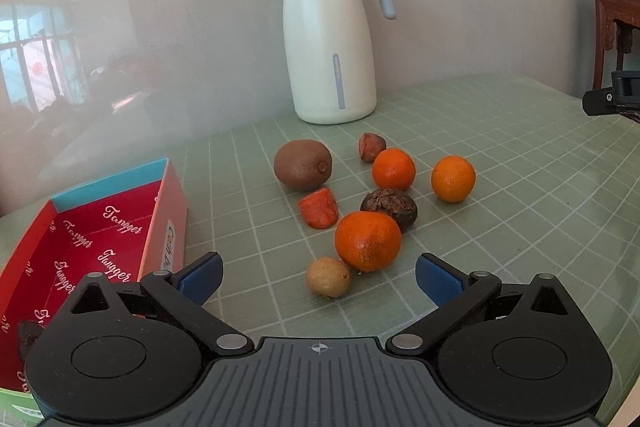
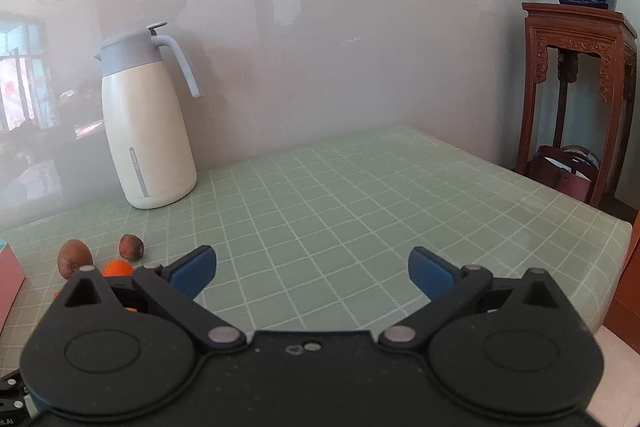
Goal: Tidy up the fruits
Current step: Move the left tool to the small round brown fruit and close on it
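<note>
Lying just ahead of the left gripper (image 1: 319, 283), whose fingers gape wide, are a longan (image 1: 329, 276) and tangerine (image 1: 367, 241).

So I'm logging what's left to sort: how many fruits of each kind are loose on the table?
Oranges: 3
Kiwi: 1
Other mixed pieces: 4
Total: 8

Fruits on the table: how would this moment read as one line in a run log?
left hand-held gripper: open, empty | right hand-held gripper: open, empty | fruits: loose on table | red box: beside them
</note>
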`<action>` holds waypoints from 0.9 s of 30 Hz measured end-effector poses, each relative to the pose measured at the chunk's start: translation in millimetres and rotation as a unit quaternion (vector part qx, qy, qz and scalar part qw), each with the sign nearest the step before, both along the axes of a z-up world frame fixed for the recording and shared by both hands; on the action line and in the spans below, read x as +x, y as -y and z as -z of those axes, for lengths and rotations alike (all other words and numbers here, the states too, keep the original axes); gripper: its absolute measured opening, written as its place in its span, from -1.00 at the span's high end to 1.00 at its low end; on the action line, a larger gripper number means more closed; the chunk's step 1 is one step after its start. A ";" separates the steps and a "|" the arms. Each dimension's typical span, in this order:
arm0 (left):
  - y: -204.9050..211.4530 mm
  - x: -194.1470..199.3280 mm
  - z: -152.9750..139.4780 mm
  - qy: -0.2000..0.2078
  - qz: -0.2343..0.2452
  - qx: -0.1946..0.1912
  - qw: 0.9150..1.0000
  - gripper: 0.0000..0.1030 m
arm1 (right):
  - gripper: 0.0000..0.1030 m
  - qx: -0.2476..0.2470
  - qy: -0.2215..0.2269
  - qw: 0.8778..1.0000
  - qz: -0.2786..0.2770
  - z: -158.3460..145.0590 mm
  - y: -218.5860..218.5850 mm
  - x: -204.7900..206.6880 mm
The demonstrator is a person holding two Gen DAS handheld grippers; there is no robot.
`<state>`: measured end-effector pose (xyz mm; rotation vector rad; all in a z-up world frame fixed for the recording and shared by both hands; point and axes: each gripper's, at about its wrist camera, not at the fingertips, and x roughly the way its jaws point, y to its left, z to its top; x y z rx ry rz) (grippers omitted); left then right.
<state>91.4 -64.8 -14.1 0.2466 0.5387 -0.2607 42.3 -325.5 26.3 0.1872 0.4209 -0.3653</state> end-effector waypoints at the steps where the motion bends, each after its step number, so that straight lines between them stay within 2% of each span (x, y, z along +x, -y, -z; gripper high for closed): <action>1: -0.4 1.1 0.5 -0.003 0.002 -0.001 1.000 -0.89 | -1.00 0.001 0.001 1.000 -0.001 -0.2 -0.1 -0.3; 2: -0.5 2.1 0.9 -0.008 0.004 -0.003 1.000 -0.77 | -1.00 0.002 0.002 1.000 -0.002 -0.8 -0.4 0.0; 4: -0.5 4.9 2.7 -0.018 0.006 -0.004 1.000 -0.69 | -1.00 0.006 0.004 1.000 -0.003 -1.5 0.2 -0.2; 12: 2.5 6.1 6.6 -0.014 -0.002 0.010 1.000 -0.66 | -1.00 0.014 0.006 1.000 -0.007 -2.2 0.9 -0.3; 17: -0.7 10.8 8.9 -0.024 -0.015 0.008 1.000 -0.35 | -1.00 0.021 0.009 1.000 -0.008 -2.3 2.5 -1.2; 27: 0.8 15.7 12.3 -0.031 -0.023 0.004 0.999 -0.16 | -1.00 0.026 0.010 1.000 -0.011 -2.3 3.5 -1.3</action>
